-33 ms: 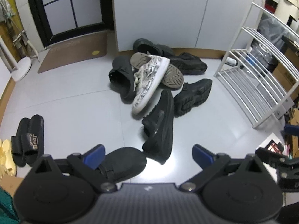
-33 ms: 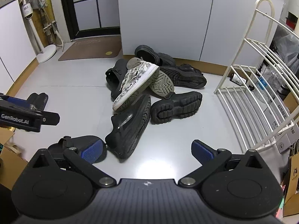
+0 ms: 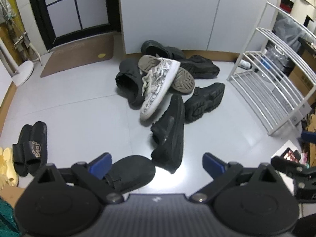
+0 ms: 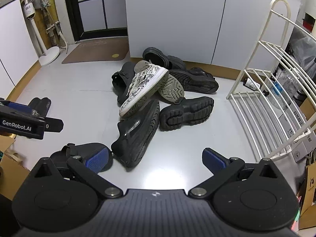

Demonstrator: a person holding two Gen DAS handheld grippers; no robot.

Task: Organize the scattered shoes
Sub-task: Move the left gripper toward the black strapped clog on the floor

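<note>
A pile of shoes lies on the grey floor by the white cabinet. A white patterned sneaker (image 3: 158,85) (image 4: 144,86) lies on top, tilted over black shoes. A black sneaker (image 3: 169,132) (image 4: 138,132) lies nearest. A black chunky shoe (image 3: 203,100) (image 4: 187,112) lies on its side to the right. A black sandal (image 3: 130,173) (image 4: 83,154) sits just beyond the left fingers. My left gripper (image 3: 156,164) and right gripper (image 4: 156,158) are both open and empty, above the floor short of the pile.
A white wire shoe rack (image 3: 276,79) (image 4: 276,98) stands at the right. Black "Bear" slides (image 3: 29,148) and yellow slippers (image 3: 6,164) lie at the left. A brown doormat (image 3: 79,59) lies by the door. Cardboard boxes stand at the right (image 4: 302,140).
</note>
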